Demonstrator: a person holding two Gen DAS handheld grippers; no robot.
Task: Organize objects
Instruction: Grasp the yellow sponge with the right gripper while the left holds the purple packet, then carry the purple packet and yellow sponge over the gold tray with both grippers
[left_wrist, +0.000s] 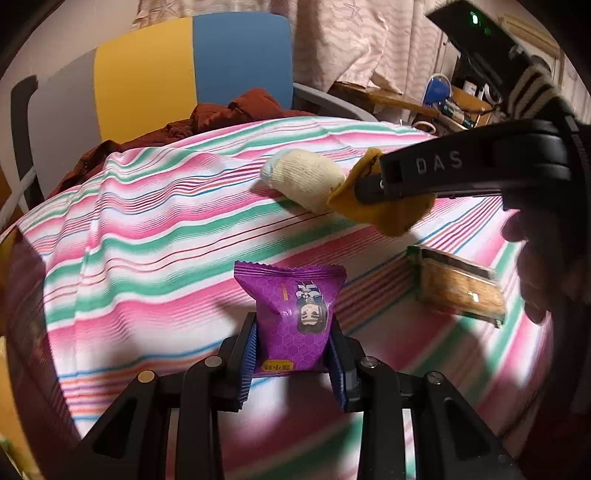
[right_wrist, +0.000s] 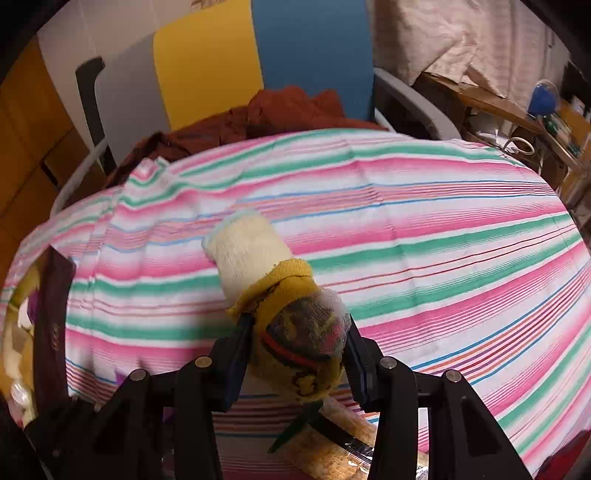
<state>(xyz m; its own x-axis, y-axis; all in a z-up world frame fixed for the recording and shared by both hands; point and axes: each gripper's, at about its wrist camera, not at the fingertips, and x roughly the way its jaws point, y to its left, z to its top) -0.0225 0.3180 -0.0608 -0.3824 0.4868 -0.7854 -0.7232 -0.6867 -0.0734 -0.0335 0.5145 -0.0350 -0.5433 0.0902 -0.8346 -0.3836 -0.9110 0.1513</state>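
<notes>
- Risk first: the left gripper (left_wrist: 293, 354) pinches the purple snack packet (left_wrist: 293, 314) only by its lower end, blue pads pressed against either side, so the puffy foil could slide out or twist if it is swung fast.
- The packet hangs above the striped cloth (left_wrist: 147, 229), apart from it as far as I can judge; a drop would land soft, though perhaps not where it belongs.
- The right gripper (right_wrist: 299, 347) is clamped on a rolled sock bundle (right_wrist: 291, 314), mustard yellow near the fingers with a cream end (right_wrist: 247, 251) sticking out forward. That cream part looks loosely tucked and could unroll or snag on the cloth.
- Directly below the right gripper lies a clear-wrapped cracker pack (left_wrist: 461, 288) on the cloth. Lowering the bundle here would likely set it on the crackers, or knock them.
- Both tools work close together; in the left view the right gripper's finger crosses just beyond the packet, so a careless move could bump one into the other.
- Writing: "DAS" shows in pale letters on the right gripper's black finger (left_wrist: 439, 162). The purple packet carries a cartoon figure and a yellow strip of characters, too small for me to read.
- At the left edge sits a dark box (right_wrist: 50, 325); its print is not legible.
</notes>
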